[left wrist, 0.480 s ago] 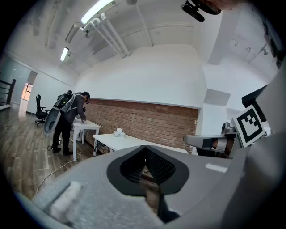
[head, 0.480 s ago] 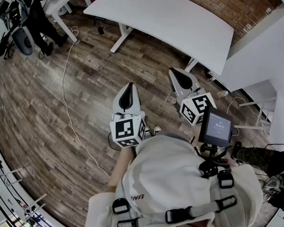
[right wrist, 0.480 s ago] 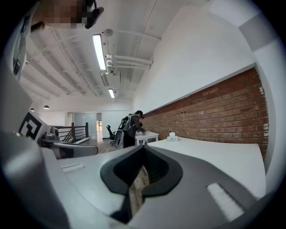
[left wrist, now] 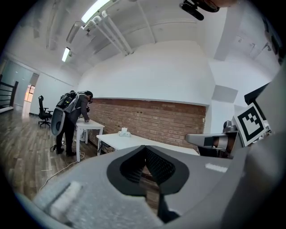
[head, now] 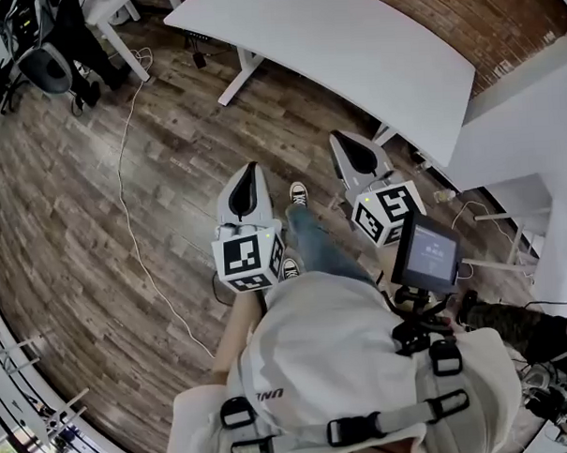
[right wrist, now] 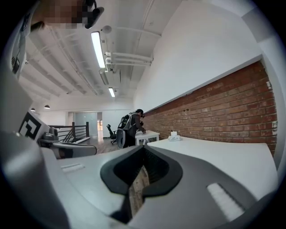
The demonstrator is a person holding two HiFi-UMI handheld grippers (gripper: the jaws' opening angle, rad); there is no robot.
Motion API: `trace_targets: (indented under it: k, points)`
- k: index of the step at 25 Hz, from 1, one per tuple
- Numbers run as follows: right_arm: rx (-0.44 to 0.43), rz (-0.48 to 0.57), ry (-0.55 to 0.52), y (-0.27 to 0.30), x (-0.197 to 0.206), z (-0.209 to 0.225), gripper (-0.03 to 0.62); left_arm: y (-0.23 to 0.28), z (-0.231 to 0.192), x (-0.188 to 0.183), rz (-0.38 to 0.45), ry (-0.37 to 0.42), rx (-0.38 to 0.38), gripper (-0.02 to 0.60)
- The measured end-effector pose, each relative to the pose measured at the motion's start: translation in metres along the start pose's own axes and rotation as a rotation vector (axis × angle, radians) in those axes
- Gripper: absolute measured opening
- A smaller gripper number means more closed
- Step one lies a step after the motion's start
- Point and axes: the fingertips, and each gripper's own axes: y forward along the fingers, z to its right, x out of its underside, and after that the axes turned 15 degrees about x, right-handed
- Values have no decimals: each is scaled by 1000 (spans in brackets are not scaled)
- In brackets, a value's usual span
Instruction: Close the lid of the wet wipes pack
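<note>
While I was walking toward the table, one leg had swung out ahead, so that a shoe sat on the floor between my two grippers at mid-frame, where half a second before both feet had been tucked close under me. The tabletop, at the top of the head view, had shifted only slightly in the frame. My left gripper had its jaws closed tip to tip with nothing between them, only floor showing through the gap behind the tips. My right gripper was the same, pressed together and empty. Both were carried level in front of my chest, pointing at the table. The pack showed only in the gripper views, as a small pale thing standing on the tabletop far off, below the brick wall. It was too small for me to tell whether its lid stood up or lay flat. Another person bent over a second table at the left of the left gripper view. I judged that the task had not really begun: this was the approach, and I would need to get much nearer before either gripper could reach the lid.
</note>
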Motion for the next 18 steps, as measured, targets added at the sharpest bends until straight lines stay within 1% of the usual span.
trace_targets:
  k: [3, 7, 12, 18]
  points:
    - [-17, -5, 0, 41, -2, 7, 6, 33, -25, -5, 0, 4, -17, 0]
    - [-60, -18, -19, 113, -7, 17, 6, 98, -61, -20, 9, 12, -25, 0]
    - [-105, -46, -27, 210, -16, 43, 6, 180, -109, -42, 6, 29, -57, 0]
    - [-139, -48, -36, 299, -31, 69, 6, 253, -155, -65, 5, 58, -82, 0]
